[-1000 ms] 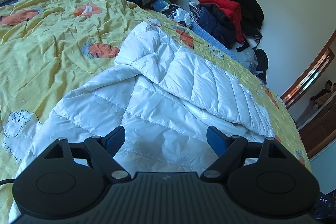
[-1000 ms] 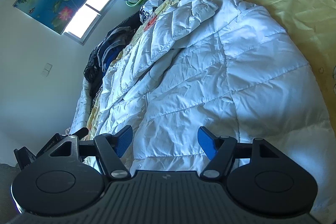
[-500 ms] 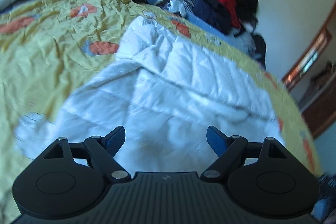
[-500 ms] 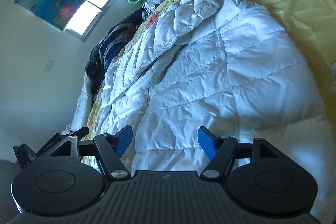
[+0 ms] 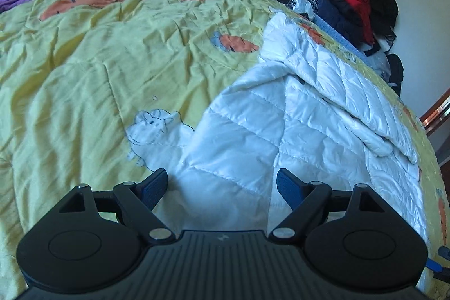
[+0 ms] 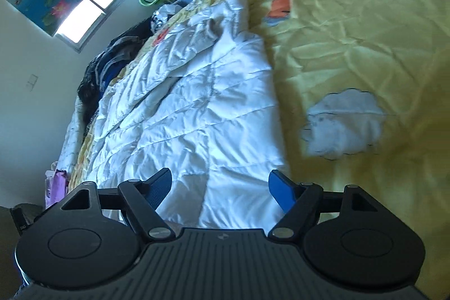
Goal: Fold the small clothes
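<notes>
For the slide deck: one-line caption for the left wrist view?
Open left gripper above the white quilted jacket spread on the yellow bedspread.

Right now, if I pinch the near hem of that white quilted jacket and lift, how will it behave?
The white quilted jacket would probably go floppy: it already lies creased, one side folded over. Its puffy panels suggest it is light for its bulk. The shiny shell looks slippery, so it may slide on the yellow bedspread.
</notes>
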`<state>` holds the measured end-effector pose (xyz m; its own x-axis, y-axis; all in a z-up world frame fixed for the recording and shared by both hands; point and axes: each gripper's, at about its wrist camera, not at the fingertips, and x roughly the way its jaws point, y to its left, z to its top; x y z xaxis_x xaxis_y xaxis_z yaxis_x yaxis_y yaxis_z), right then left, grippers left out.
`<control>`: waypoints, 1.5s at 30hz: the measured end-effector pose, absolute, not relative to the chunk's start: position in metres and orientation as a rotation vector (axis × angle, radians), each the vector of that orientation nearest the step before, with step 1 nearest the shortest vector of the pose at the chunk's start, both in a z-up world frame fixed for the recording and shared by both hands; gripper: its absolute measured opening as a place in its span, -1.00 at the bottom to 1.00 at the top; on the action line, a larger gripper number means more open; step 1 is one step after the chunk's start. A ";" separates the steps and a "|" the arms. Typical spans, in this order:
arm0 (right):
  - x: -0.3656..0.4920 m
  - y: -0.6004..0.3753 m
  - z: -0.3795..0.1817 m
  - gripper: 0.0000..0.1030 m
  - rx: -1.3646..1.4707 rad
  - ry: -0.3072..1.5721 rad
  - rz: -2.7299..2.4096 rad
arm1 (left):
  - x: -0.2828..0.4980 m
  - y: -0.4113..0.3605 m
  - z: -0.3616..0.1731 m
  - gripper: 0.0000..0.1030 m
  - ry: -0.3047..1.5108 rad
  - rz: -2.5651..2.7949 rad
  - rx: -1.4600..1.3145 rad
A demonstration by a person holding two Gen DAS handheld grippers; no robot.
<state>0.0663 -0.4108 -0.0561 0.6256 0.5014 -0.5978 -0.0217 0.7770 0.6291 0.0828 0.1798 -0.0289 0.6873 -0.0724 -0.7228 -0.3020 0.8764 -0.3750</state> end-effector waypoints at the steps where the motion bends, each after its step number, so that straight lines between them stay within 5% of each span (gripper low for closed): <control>1: 0.064 -0.413 -0.055 0.52 0.621 0.849 0.314 | 0.082 0.182 -0.028 0.65 0.807 0.143 -0.501; 23: 0.044 -0.422 -0.079 0.61 0.806 1.006 0.446 | 0.052 0.217 -0.044 0.74 0.902 -0.003 -0.767; 27: 0.041 -0.423 -0.084 0.53 0.860 1.012 0.464 | 0.050 0.220 -0.046 0.52 0.930 -0.089 -0.836; 33: 0.042 -0.424 -0.088 0.47 0.913 1.012 0.485 | 0.053 0.223 -0.049 0.52 0.998 -0.257 -0.894; 42: 0.043 -0.428 -0.093 0.51 0.935 1.023 0.500 | 0.030 0.257 -0.021 0.54 1.077 -0.267 -0.641; 45: 0.044 -0.429 -0.095 0.51 0.949 1.021 0.504 | 0.025 0.273 -0.026 0.57 1.041 -0.266 -0.752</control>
<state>0.0436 -0.4295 -0.0947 0.4618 0.7410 -0.4875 0.0632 0.5207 0.8514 0.0246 0.2726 -0.0261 0.5008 -0.5341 -0.6812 -0.1426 0.7253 -0.6735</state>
